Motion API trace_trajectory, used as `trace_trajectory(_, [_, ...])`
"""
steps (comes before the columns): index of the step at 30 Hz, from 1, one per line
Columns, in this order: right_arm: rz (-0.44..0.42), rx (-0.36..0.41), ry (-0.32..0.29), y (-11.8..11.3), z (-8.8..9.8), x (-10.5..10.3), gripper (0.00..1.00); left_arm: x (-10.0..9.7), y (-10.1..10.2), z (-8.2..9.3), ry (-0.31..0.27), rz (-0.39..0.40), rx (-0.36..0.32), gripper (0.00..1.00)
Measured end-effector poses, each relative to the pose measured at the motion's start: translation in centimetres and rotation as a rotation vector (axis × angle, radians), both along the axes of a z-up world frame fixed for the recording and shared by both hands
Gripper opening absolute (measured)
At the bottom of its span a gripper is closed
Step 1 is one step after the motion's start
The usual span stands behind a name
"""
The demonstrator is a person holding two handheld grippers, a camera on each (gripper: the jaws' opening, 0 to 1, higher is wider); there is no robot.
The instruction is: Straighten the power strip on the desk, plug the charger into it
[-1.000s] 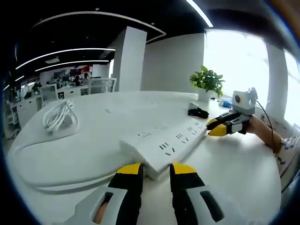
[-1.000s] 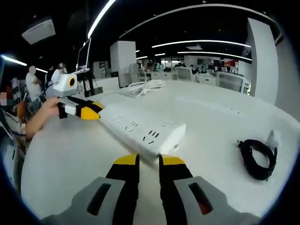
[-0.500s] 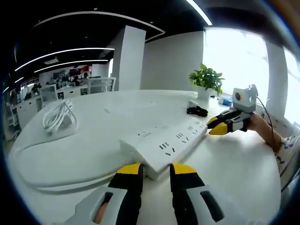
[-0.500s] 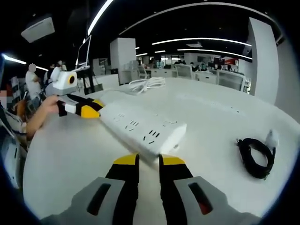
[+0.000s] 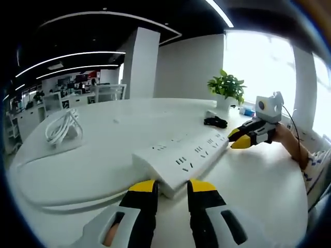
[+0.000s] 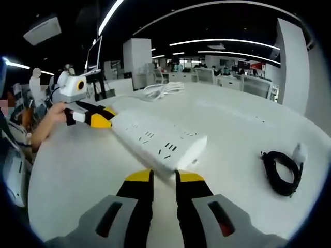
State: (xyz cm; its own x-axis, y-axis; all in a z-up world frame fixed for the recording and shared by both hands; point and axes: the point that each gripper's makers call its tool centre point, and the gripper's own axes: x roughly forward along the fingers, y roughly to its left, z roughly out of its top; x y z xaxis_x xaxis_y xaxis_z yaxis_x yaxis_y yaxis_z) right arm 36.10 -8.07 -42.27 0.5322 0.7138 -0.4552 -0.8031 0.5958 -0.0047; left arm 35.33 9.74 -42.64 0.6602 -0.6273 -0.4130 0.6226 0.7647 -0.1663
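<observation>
Table (image 5: 103,129): broad, rounded, smooth matte white, faintly glossy.
Room: open office; dark ceiling with curved light strips, white pillar (image 5: 139,64), bright window, leafy potted plant (image 5: 226,88) at 1 o'clock.
Power strip (image 5: 181,157): long white plastic bar, rows of dark slots, lying at table centre.
Cable coil (image 5: 62,128): white, looped, at 9 o'clock.
Charger (image 6: 282,170): black coiled cord with white plug, at 3 o'clock in the right gripper view.
Left tool (image 5: 172,191): yellow-tipped black jaws slightly apart, at the strip's near end.
Right tool (image 6: 163,182): jaws nearly together, at the opposite end.
</observation>
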Motion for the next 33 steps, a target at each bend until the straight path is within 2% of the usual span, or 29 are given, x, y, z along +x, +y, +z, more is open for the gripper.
trace_trajectory(33, [0.023,-0.034,0.035,-0.61,0.03,-0.93,0.16,-0.42,-0.28,-0.16,0.011,-0.023,0.002,0.22])
